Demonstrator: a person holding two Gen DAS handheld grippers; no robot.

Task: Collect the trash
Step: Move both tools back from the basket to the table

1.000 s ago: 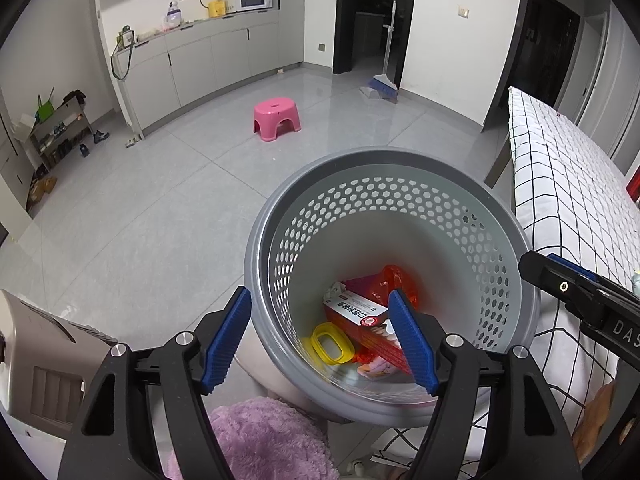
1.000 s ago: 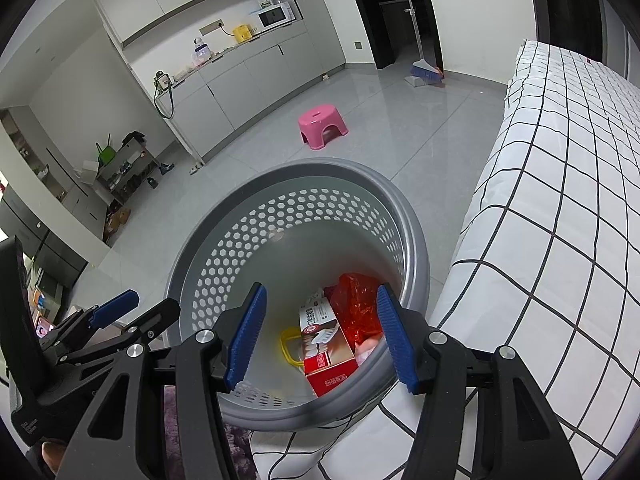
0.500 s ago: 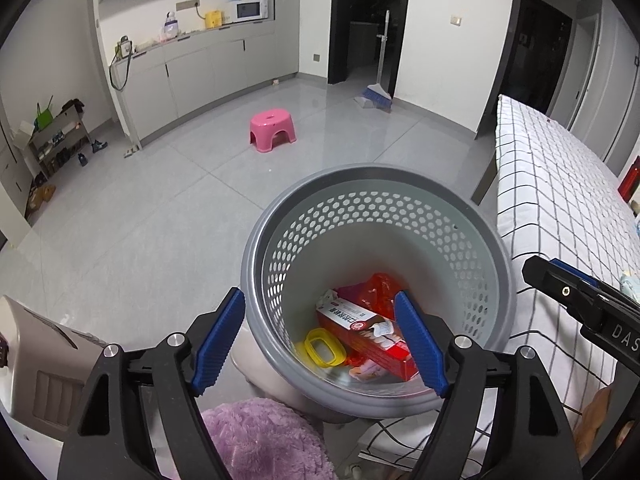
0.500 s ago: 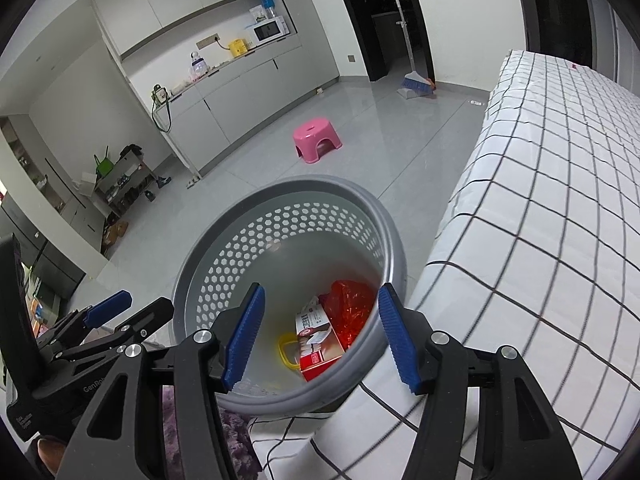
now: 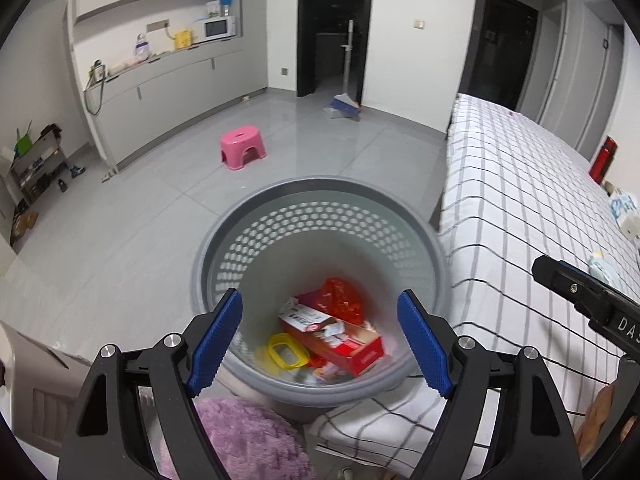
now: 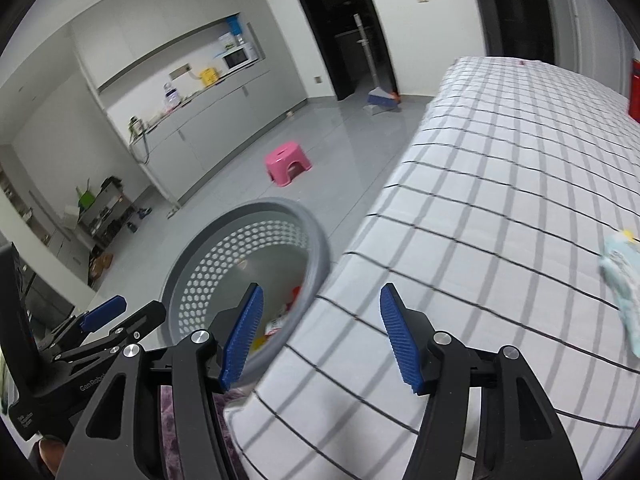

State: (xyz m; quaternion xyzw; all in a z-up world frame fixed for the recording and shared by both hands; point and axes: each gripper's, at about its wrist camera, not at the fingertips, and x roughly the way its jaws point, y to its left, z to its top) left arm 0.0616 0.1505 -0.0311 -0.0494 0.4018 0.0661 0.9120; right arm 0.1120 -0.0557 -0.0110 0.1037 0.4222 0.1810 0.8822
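Left gripper (image 5: 320, 338) jaws just widening, empty, above grey perforated trash basket (image 5: 224, 240), right gripper (image 6: 320, 334) jaws apart, empty, over checked bed (image 6: 500, 200), pale wrapper (image 6: 622, 280) at three o'clock

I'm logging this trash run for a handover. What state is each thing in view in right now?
Grey basket: upright beside the bed, holding trash.
Red box: lying flat in the basket.
Yellow ring: in the basket, beside the box.
Red bag: crumpled, in the basket.
Left claw: open, empty, jaws just widened.
Right claw: open, empty.
Pale wrapper: lying on the bed, uncollected.
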